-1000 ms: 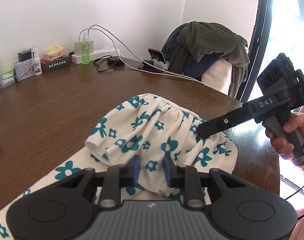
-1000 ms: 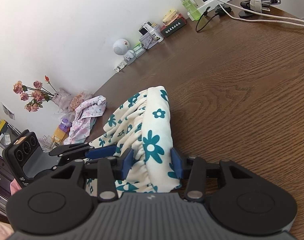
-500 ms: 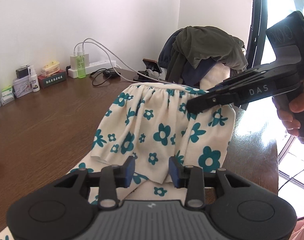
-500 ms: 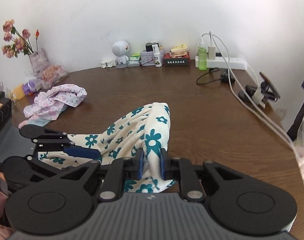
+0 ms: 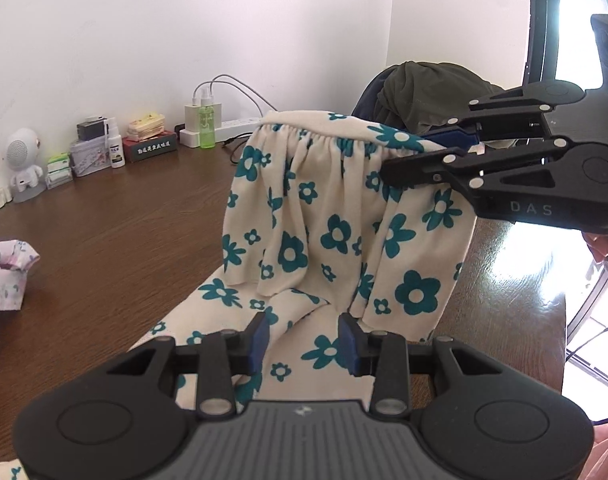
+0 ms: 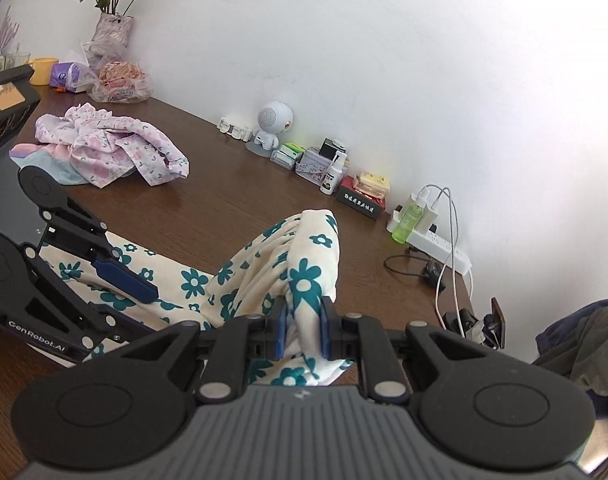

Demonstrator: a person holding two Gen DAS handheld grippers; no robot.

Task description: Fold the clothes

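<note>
A cream garment with teal flowers (image 5: 336,232) lies on the brown table (image 5: 104,220), its gathered elastic edge lifted well clear of the wood. My right gripper (image 6: 303,330) is shut on that gathered edge, with a fold of cloth pinched between its blue pads. In the left wrist view the right gripper (image 5: 404,152) holds the edge up at the right, so the cloth hangs like a curtain. My left gripper (image 5: 304,336) stands open low over the part of the garment still lying flat, and its pads do not press on the cloth.
A crumpled pink floral pile (image 6: 112,144) lies at the far left. Small boxes, bottles, a robot-shaped speaker (image 6: 274,120) and a power strip (image 6: 436,240) with cables line the wall. A chair draped in dark clothes (image 5: 424,92) stands beyond the table's right edge.
My right gripper closed on the gathered edge, rolled upright and lifted it, so the cloth now hangs. My left gripper's jaws widened and let go of the fabric.
</note>
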